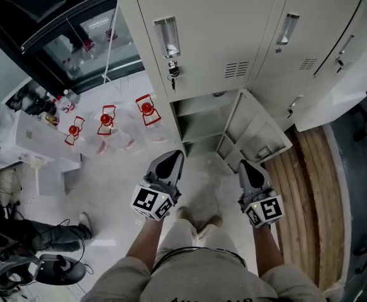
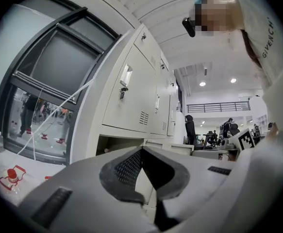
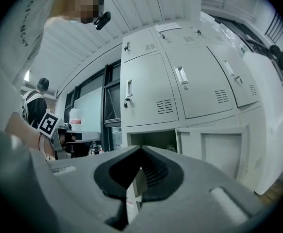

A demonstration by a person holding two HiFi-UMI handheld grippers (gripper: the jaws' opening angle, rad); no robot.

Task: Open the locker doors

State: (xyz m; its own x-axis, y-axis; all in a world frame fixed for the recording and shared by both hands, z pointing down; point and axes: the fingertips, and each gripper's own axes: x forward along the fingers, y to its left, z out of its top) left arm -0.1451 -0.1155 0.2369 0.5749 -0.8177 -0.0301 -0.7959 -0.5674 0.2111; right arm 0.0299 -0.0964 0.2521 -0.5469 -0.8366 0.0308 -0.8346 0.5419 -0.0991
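Note:
A bank of pale grey lockers (image 1: 233,24) fills the top of the head view. The lower left compartment (image 1: 199,121) stands open, its door (image 1: 252,134) swung out to the right. The upper left door (image 1: 214,30) is closed, with a recessed handle (image 1: 167,36) and a key (image 1: 174,72) in its lock. The neighbouring upper door (image 1: 296,43) is closed too. My left gripper (image 1: 172,161) and right gripper (image 1: 248,168) hover side by side in front of the lockers, both shut and empty. The open compartment (image 3: 151,140) and its door (image 3: 219,152) show beyond the right gripper (image 3: 141,147). The left gripper (image 2: 141,149) points at the lockers (image 2: 131,96).
Three clear bottles with red caps (image 1: 107,121) stand on the white floor left of the lockers, near a white box (image 1: 38,137) and a dark-framed window (image 1: 76,36). A strip of wooden planks (image 1: 309,187) runs along the right. A dark headset (image 1: 57,270) lies at bottom left.

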